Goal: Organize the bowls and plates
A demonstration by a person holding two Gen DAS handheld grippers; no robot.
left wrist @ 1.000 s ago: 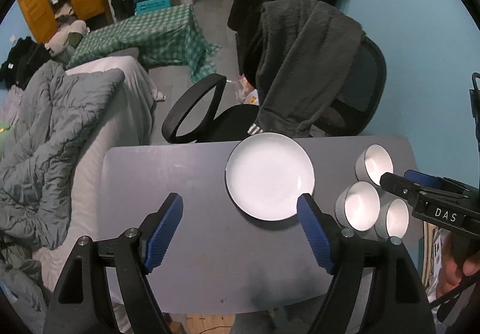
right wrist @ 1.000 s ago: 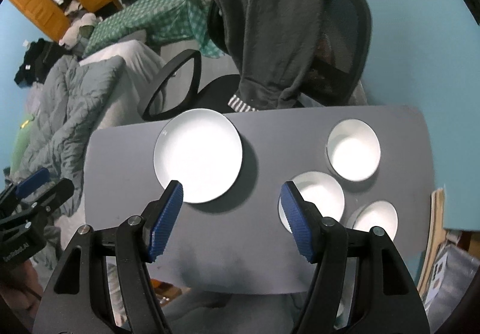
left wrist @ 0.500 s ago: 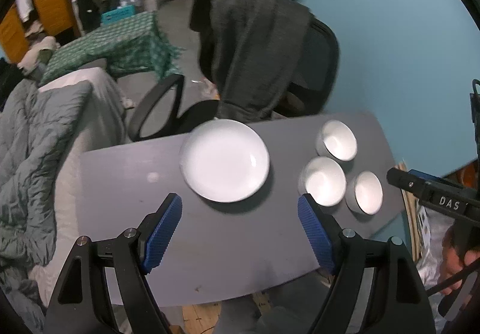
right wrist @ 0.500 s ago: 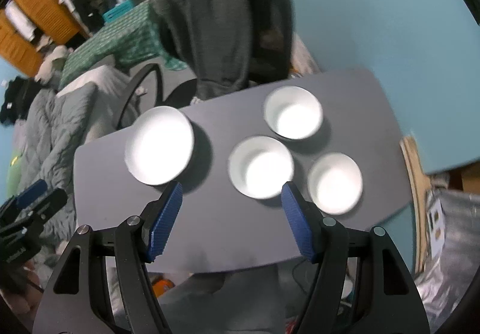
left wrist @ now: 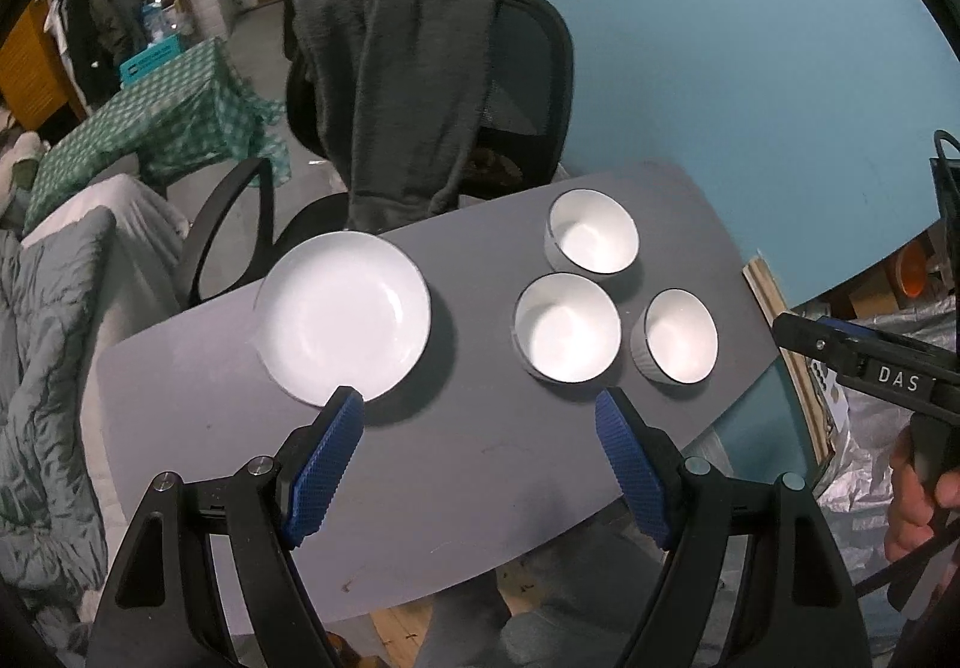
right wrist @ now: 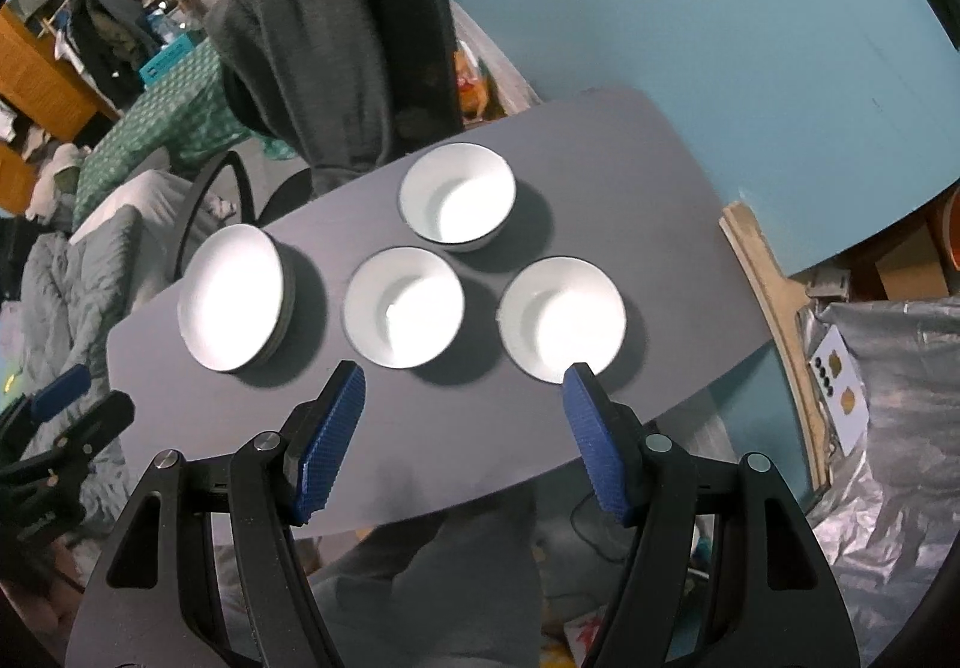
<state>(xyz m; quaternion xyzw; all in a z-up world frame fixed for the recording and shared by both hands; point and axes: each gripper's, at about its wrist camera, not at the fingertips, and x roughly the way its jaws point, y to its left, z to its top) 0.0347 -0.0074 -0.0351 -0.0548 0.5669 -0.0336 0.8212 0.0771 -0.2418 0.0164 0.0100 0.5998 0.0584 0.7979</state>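
Below the right gripper, jaws apart and empty, sits the nearest bowl; left gripper, likewise apart, overhangs the plate.

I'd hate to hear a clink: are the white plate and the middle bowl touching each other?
Apart. In the left wrist view a broad strip of bare grey table separates the white plate from the middle bowl.
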